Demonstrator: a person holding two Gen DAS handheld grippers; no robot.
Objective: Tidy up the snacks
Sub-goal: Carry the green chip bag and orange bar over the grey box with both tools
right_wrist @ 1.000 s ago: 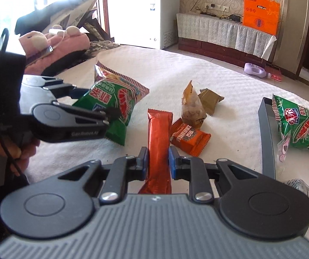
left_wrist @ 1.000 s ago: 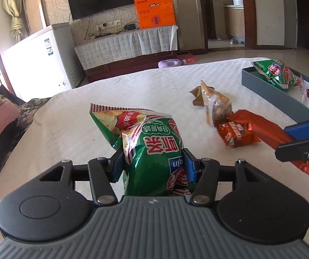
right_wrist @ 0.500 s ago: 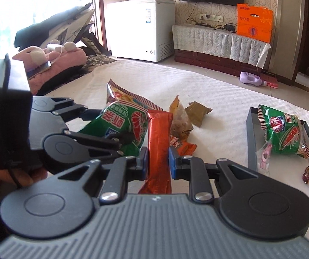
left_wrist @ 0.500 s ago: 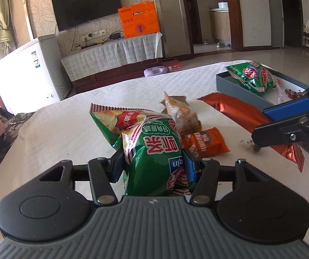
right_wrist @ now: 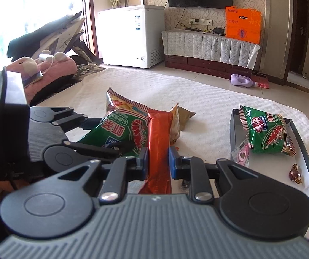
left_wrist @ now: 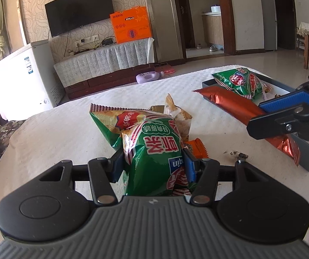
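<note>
My left gripper (left_wrist: 152, 164) is shut on a green shrimp-chip bag (left_wrist: 152, 149) and holds it above the white table (left_wrist: 68, 129). In the right wrist view this bag (right_wrist: 120, 131) hangs at the left, with the left gripper (right_wrist: 109, 133) clamped on it. My right gripper (right_wrist: 158, 160) is shut on a long orange-red wrapper bar (right_wrist: 158, 142); the bar (left_wrist: 236, 105) also shows in the left wrist view, pointing toward the grey tray (left_wrist: 210, 85). The tray (right_wrist: 233, 129) holds another green chip bag (right_wrist: 269, 133), a pink candy (right_wrist: 242, 154) and a small wrapped sweet (right_wrist: 295, 173).
On the table lie a tan snack packet (left_wrist: 176, 116), a brown packet (right_wrist: 185, 114) and a small orange packet (left_wrist: 197, 149). Dark crumbs (left_wrist: 236, 154) dot the cloth. A white freezer (right_wrist: 130, 36), a TV cabinet (right_wrist: 206, 47) and a pink cushion (right_wrist: 53, 69) stand beyond the table's edges.
Both grippers have carried their snacks to the right, toward the tray. The loose packets on the table now sit behind the held chip bag.
</note>
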